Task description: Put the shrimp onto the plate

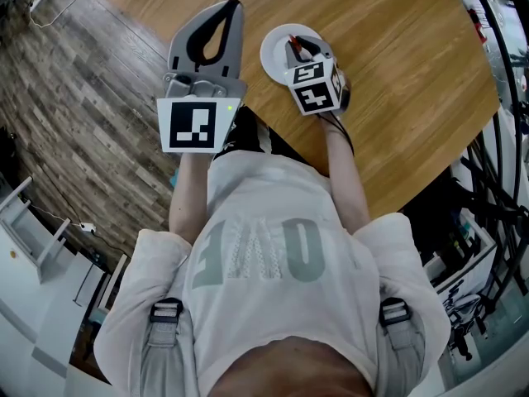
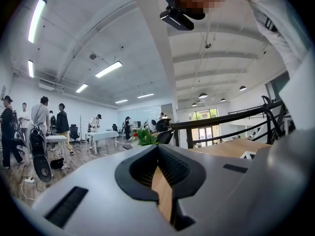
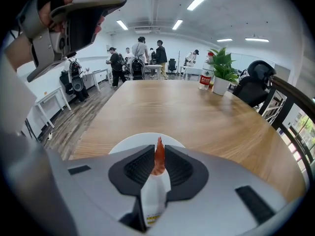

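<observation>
A toy shrimp, white-bodied with an orange-red tail, stands upright between the jaws of my right gripper, which is shut on it. That gripper hangs over a small white plate near the wooden table's front edge; the plate's rim shows just past the jaws. I cannot tell whether the shrimp touches the plate. My left gripper is held up left of the plate, over the table's edge. Its jaws meet at the tips with nothing between them.
The round wooden table stretches away behind the plate. A water bottle and a potted plant stand at its far end. Wood floor lies to the left, and cables and gear to the right. Several people stand far off.
</observation>
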Motion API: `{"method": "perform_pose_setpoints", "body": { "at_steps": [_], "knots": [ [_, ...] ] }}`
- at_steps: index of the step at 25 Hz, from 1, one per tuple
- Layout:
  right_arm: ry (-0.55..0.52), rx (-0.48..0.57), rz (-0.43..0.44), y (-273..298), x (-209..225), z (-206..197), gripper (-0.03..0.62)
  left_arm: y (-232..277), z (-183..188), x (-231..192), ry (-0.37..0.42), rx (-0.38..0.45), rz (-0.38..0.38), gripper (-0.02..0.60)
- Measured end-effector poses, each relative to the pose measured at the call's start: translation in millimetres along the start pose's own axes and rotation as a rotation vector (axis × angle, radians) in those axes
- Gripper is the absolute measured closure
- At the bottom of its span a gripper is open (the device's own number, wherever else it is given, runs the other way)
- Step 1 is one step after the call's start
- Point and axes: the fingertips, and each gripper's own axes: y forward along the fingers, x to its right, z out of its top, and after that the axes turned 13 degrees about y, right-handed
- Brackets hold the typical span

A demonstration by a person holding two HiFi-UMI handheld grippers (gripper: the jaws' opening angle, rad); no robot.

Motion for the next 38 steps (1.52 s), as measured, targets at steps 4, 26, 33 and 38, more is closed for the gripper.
{"method": "perform_pose_setpoints", "body": {
  "at_steps": [4, 26, 33, 38],
  "knots": [
    [-0.005, 0.009, 0.006, -3, 0, 2, 0.519, -1, 0, 1, -0.004, 0.000, -0.007, 0.575],
    [0.094, 0.429, -0.009, -101, -4, 101, 0.532, -8, 28, 0, 0.036, 0.086, -0.038, 0.575],
    [0.120, 0.739, -0.023, -191, -13, 136, 0.553, -10, 51, 15, 0.084, 0.149, -0.092, 0.575],
    [0.136, 0.864, -0.030, -235, -11, 139, 0.556, -8, 71, 31, 0.070, 0.199, -0.124, 0.575]
  ]
}}
